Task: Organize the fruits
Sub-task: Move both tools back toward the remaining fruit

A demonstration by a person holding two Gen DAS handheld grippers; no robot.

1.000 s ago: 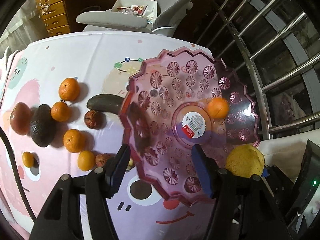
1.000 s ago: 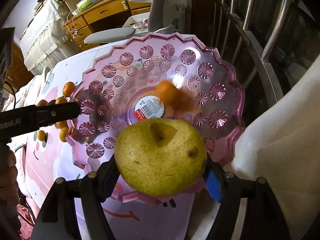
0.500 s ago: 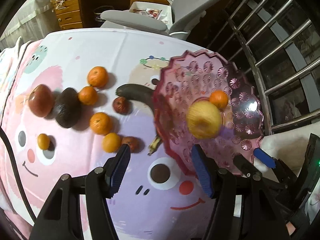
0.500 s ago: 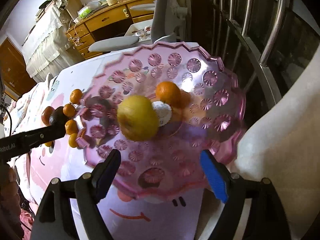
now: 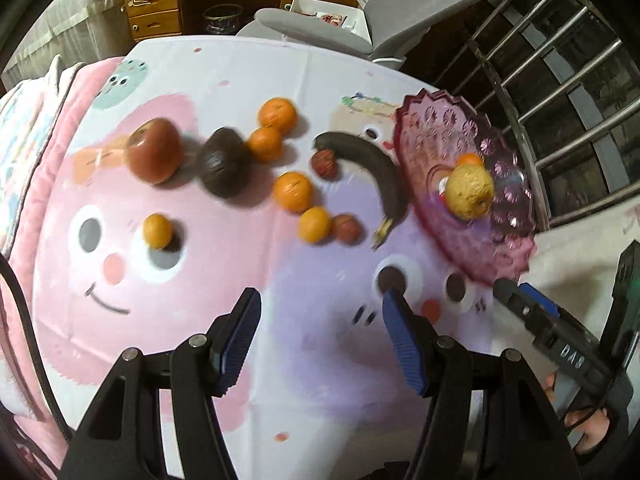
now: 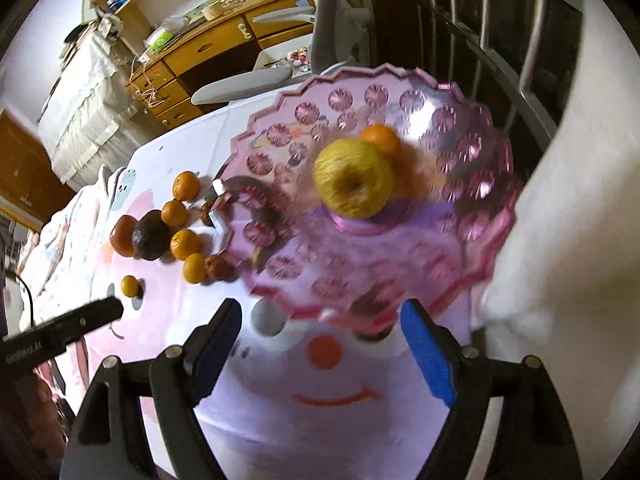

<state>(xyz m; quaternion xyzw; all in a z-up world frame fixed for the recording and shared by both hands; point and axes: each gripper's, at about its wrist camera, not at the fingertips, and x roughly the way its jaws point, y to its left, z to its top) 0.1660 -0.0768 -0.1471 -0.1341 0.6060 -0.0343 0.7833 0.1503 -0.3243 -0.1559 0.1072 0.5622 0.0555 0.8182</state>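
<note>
A pink scalloped plastic dish (image 5: 500, 216) (image 6: 460, 200) stands at the table's right edge. In it lie a yellow pear (image 5: 469, 191) (image 6: 354, 183) and a small orange (image 5: 470, 159) (image 6: 380, 139). On the cloth to its left lie several oranges (image 5: 293, 192), a dark banana (image 5: 372, 168), an avocado (image 5: 224, 166), a red apple (image 5: 154, 155) and two small brown fruits (image 5: 325, 163). My left gripper (image 5: 320, 320) is open and empty above the cloth in front of the fruit. My right gripper (image 6: 320, 336) is open and empty, drawn back before the dish.
The table wears a pink cartoon-face cloth (image 5: 160, 280). A metal railing (image 5: 560, 80) runs behind the dish. A grey chair (image 5: 360, 28) and wooden drawers (image 5: 160, 8) stand beyond the table. White fabric (image 6: 560, 240) lies at the right.
My right gripper opened and let the pear go into the dish, then drew back. My left gripper pulled back and left, away from the dish.
</note>
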